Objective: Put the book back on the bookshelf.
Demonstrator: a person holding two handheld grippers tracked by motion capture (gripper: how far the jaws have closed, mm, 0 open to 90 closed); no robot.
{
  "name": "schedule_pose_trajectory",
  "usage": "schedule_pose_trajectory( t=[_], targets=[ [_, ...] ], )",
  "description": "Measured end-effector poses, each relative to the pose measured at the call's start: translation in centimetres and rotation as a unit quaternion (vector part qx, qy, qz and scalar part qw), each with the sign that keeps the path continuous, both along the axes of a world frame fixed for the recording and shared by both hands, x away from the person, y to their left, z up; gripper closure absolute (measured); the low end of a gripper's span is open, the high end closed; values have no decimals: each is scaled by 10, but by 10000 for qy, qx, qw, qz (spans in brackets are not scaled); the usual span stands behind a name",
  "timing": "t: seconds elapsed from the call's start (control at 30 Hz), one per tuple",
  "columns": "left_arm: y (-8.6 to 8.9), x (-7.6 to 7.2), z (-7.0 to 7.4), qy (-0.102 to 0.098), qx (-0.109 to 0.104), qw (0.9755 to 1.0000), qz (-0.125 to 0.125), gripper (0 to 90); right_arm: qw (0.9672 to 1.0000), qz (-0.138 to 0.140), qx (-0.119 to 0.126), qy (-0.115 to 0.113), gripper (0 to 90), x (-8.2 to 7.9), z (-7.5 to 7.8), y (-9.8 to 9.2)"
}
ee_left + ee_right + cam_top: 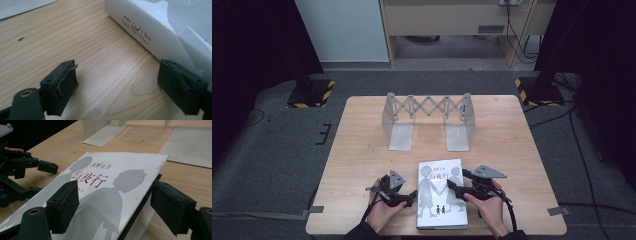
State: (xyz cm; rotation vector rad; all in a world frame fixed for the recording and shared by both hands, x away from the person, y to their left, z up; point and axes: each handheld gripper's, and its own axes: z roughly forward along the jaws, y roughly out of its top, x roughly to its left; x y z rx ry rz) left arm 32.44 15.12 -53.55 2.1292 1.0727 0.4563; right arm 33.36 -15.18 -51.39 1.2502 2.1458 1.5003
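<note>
Book [441, 194]: lies flat on the table [362, 160] near the front edge, cover up, between the two grippers. The cover is white with grey silhouettes of two figures and red characters; the spine, seen in the left gripper view [150, 32], also bears red characters.

Left gripper [408, 196]: low on the table just left of the book, held in the person's left hand [382, 210], pointing toward the spine.

Left jaws: spread wide, nothing between them but bare wood. In the left gripper view one jaw sits right at the lower edge of the spine; whether it touches the book I cannot tell. The other jaw stands well clear over the table.

Right gripper [452, 186]: comes in from the right, held in the person's right hand [487, 205], its tips over the right part of the cover.

Right jaws: spread, straddling the book's right edge in the right gripper view [112, 202]; one jaw is above the cover, the other beside the book's edge. The pads do not press on it. That edge appears slightly lifted off the table, though what carries it I cannot tell.

Bookend rack [428, 120]: grey metal, with two flat base plates joined by a scissor lattice, standing upright at the middle of the table, well beyond the book.

Floor [272, 150]: grey carpet around the table.
</note>
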Motion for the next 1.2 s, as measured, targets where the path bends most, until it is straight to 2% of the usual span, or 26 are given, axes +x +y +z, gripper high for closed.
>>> schedule_pose_trajectory(
  t=[0.3,0.43,0.57,0.63,0.67,0.87,0.97,1.2],
  targets=[
    [0,2,-1,52,14,9999,107,67,9998,59,213,-19,225,2,6,4],
    [0,3,-1,92,43,9998,179,32,9998,52,183,-22,224,3,6,7],
    [0,3,-1,108,58,9997,192,24,9996,81,257,17,227,2,7,7],
    [0,4,-1,112,58,9997,195,24,9996,92,271,62,237,2,6,8],
    [0,4,-1,113,59,9997,192,23,9994,141,290,153,238,1,4,9],
    [0,4,-1,114,62,9997,183,22,9992,135,319,219,252,1,3,10],
    [0,4,-1,115,62,9997,182,22,9986,231,311,365,243,2,1,14],
    [1,4,-1,104,43,9998,165,40,9980,304,316,461,238,6,-2,16]
  ],
)
